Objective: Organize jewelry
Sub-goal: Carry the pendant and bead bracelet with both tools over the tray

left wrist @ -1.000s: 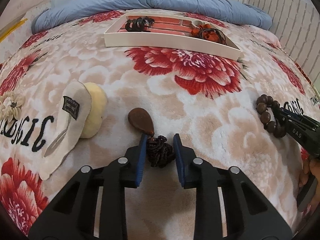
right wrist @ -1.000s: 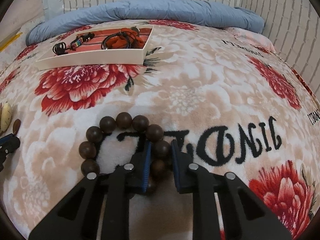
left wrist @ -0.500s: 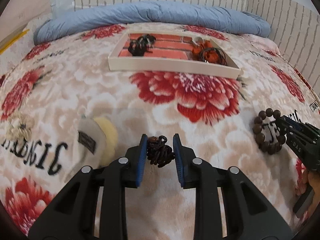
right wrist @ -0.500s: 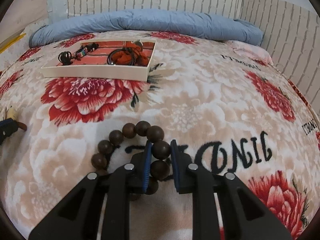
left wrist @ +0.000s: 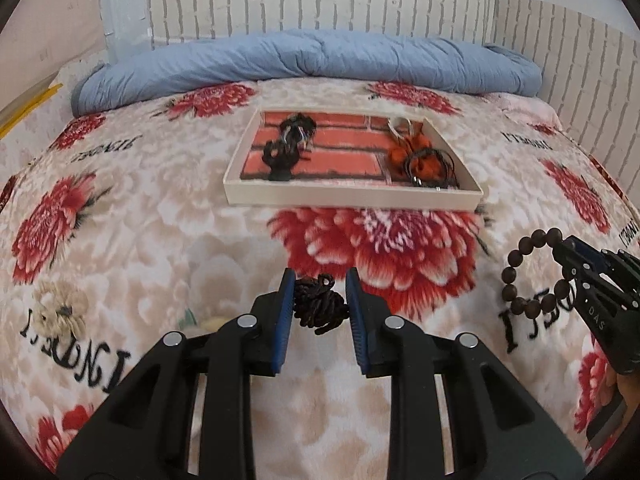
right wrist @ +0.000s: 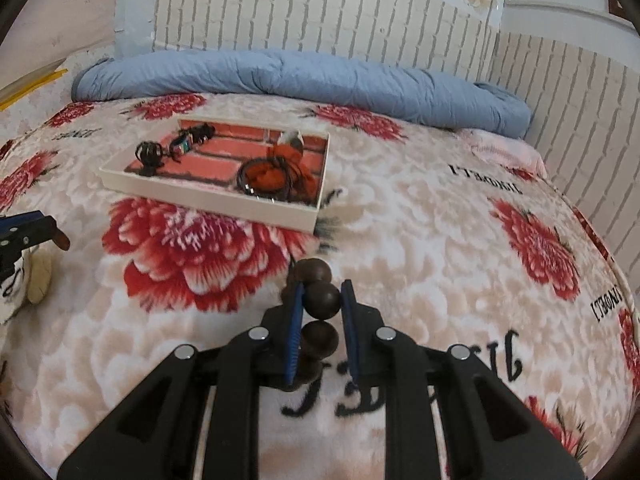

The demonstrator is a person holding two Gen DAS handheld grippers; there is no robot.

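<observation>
Bed (left wrist: pixel 168 240) under a floral fleece blanket (right wrist: pixel 420 240), rolled blue duvet (left wrist: pixel 312 60) along the far edge against the white brick-pattern wall (left wrist: pixel 320 4).
White tray (left wrist: pixel 352 196) with brick-print lining sits far centre on the blanket. Inside: black corded piece (left wrist: pixel 286 148) at left, orange-and-black bundle (left wrist: pixel 420 160) at right.
Left gripper (left wrist: pixel 320 304): jaws narrowly open, clamped on a dark brown knotted cord bundle (left wrist: pixel 320 310), lifted clear of the blanket. In the right wrist view a brown teardrop pendant (right wrist: pixel 62 240) pokes out just past this gripper's tip at the left edge.
Right gripper (right wrist: pixel 320 300): jaws near-closed, pinching one bead of a dark wooden bead bracelet (right wrist: pixel 322 298); the rest of the loop hangs from the jaws, off the blanket, near right of the tray.
Cream pouch-like item (right wrist: pixel 38 280) on the blanket near left, partly hidden.
</observation>
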